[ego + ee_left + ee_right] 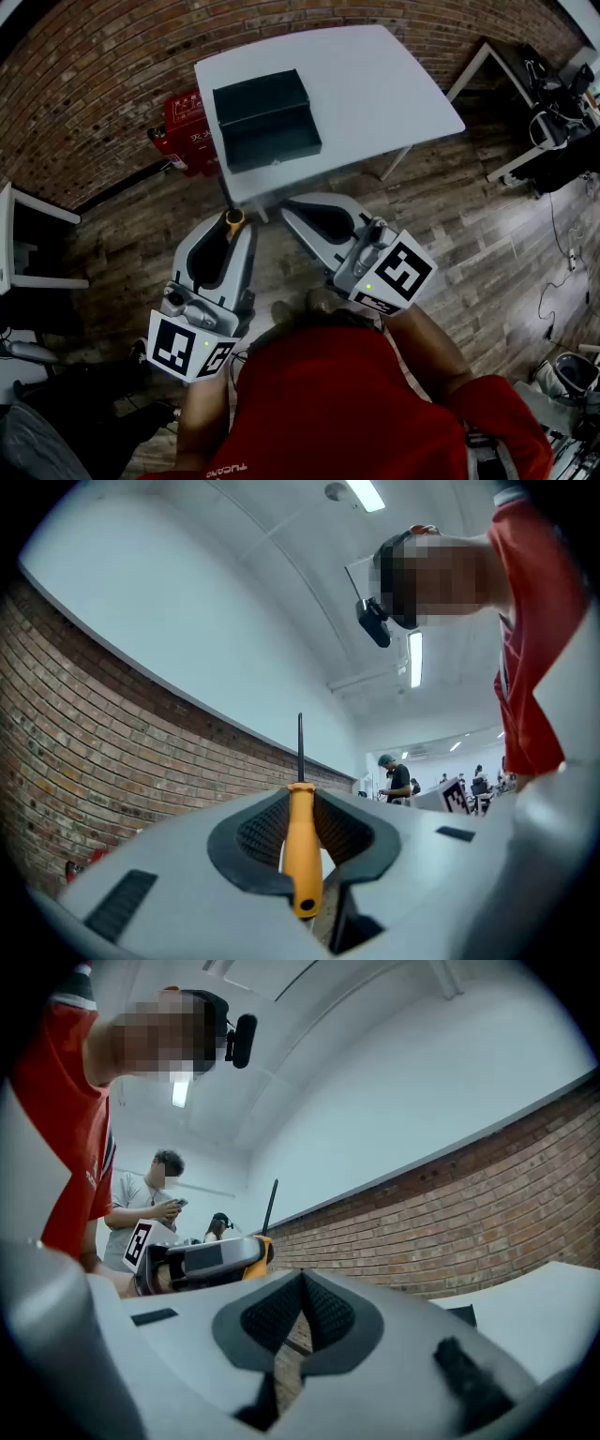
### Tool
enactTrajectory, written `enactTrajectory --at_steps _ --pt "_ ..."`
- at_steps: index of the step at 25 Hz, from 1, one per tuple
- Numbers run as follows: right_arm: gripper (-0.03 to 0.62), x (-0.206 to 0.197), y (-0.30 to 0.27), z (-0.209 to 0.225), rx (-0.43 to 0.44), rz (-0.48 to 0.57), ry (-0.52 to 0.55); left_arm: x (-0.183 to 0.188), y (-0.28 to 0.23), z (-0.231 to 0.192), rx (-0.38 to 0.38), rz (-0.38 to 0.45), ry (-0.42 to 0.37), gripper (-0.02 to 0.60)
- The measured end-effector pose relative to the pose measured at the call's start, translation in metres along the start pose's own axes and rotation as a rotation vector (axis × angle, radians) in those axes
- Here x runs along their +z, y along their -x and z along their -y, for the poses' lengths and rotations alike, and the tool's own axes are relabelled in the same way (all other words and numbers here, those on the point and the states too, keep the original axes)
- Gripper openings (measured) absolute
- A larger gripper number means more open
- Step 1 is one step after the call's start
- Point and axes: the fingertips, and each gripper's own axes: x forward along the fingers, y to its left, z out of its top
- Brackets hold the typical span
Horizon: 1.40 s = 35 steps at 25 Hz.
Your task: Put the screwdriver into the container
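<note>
My left gripper (228, 228) is shut on a screwdriver (301, 846) with a yellow-orange handle and a thin dark shaft that points up past the jaw tips. In the head view only the screwdriver's handle end (232, 219) shows at the jaw tips, below the table's near edge. The container, an open black box (266, 120), sits on the white table (375, 84) ahead of both grippers. My right gripper (302, 215) is shut with nothing between its jaws, held level with the left one. The right gripper view shows the left gripper (202, 1262) and the screwdriver shaft (271, 1206) beside it.
A red fire extinguisher box (186, 131) stands on the floor left of the table against the brick wall (75, 84). White furniture (23, 244) stands at the left, and desks with cables (553, 112) at the right. People stand in the room behind.
</note>
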Motion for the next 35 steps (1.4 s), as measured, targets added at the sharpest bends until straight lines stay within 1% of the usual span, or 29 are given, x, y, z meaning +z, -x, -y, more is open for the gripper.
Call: enactTrajectory --at_steps 6,9,16,24,35 --pt "0.031 -0.005 0.002 0.002 -0.007 -0.007 0.001 -0.003 0.000 -0.002 0.004 0.003 0.001 0.090" --pt "0.031 -0.003 0.002 0.002 -0.007 0.001 -0.019 -0.005 0.000 -0.004 0.003 0.002 0.000 0.089" --pt "0.031 -0.003 0.002 0.016 -0.015 0.001 -0.016 -0.007 -0.010 -0.012 0.017 -0.004 -0.001 0.089" --pt "0.031 -0.001 0.007 0.030 0.013 0.007 -0.009 -0.016 -0.027 -0.013 0.030 -0.030 -0.032 0.089" --pt "0.031 -0.010 0.019 0.056 0.081 -0.049 0.021 -0.029 -0.063 -0.006 0.069 -0.064 -0.065 0.089"
